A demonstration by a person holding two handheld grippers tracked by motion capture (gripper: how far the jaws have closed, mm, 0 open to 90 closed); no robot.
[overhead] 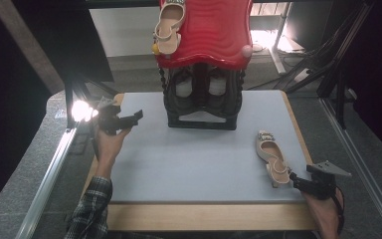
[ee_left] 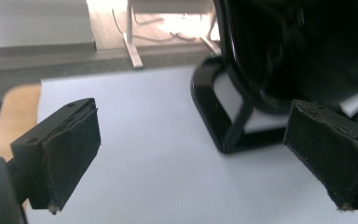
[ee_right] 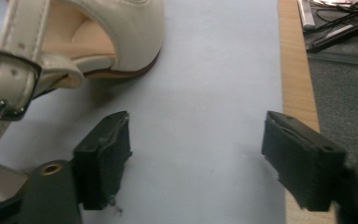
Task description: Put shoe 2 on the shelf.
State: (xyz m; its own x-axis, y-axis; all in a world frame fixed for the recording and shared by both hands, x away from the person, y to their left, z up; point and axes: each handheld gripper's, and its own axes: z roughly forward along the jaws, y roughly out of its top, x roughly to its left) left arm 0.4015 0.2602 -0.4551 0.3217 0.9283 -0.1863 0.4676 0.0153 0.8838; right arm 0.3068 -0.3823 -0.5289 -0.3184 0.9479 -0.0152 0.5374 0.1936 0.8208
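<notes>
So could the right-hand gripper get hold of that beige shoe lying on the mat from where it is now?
Probably yes. The right gripper sits just behind the heel of the beige shoe with its jaws wide open, and the grey mat between them is bare. It would likely need to shift sideways to straddle the heel.

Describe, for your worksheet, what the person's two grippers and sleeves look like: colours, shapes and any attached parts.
Both tools are black. The left gripper has two blocky jaws faced with dark, rough pads frayed at the edges. The right gripper carries a grey three-cornered plate on top; round holes pierce its jaw mounts. The left forearm wears a dark plaid sleeve with pale lines.
</notes>
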